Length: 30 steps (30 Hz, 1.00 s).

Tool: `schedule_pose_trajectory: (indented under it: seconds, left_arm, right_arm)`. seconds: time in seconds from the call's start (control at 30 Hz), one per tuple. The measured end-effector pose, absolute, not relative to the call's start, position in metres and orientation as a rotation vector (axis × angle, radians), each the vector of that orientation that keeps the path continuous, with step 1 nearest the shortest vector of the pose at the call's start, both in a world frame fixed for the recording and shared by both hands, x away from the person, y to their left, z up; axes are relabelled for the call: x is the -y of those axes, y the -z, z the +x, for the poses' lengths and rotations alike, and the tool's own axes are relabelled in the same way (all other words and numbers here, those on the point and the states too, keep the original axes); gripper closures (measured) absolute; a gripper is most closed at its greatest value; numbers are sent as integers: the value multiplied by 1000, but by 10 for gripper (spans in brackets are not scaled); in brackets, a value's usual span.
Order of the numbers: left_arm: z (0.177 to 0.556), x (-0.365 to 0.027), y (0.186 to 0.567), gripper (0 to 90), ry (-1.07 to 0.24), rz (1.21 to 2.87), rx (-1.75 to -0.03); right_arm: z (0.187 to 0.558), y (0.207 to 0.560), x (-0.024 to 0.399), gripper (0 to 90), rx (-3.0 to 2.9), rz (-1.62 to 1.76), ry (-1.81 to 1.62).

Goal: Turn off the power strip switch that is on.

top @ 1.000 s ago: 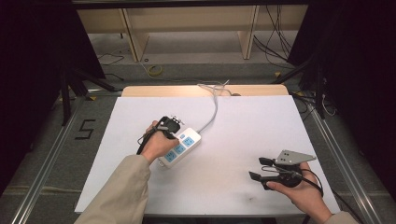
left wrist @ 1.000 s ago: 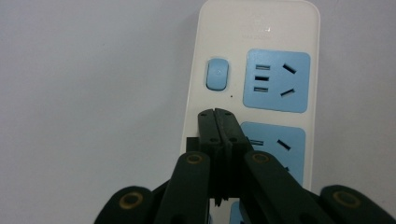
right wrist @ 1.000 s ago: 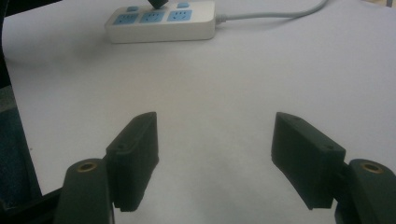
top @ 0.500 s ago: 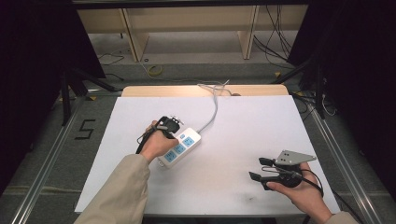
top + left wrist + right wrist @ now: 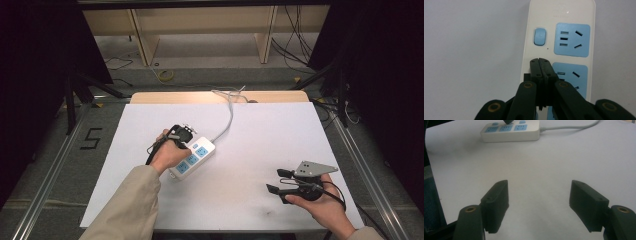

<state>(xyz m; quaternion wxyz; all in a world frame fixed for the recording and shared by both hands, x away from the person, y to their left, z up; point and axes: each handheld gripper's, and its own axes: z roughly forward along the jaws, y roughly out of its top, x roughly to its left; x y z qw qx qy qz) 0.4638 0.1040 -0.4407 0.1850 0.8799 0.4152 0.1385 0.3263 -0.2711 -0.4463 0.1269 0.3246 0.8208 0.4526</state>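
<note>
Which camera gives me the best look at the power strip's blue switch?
The left gripper view: the blue switch sits close and sharp on the power strip. The high view shows the strip small beside the hand; the right gripper view shows it far off.

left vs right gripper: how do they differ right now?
Jaws: the left gripper is shut with nothing between its pads; the right gripper stands wide open and empty.
Place: the left gripper hangs over the power strip, tips near its blue switch; the right gripper is apart from it, over bare table.
Shared: both have black jaws and are hand-held.
</note>
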Motion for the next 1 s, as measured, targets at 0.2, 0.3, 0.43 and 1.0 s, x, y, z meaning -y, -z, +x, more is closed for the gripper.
schedule_pose_trajectory:
  seconds: [0.2, 0.3, 0.43, 1.0]
  left_arm:
    - [463, -103, 441, 900, -400, 2485, -1164]
    - [463, -104, 441, 900, -402, 2484, -1162]
    - [463, -104, 441, 900, -402, 2486, -1160]
    - [460, -106, 441, 900, -410, 2486, -1159]
  right_arm:
    - [326, 446, 271, 324, -2389, 946, -1315]
    - [326, 446, 271, 324, -2388, 946, -1315]
    - [327, 446, 271, 325, -2385, 945, -1317]
    - [327, 446, 271, 325, -2385, 946, -1318]
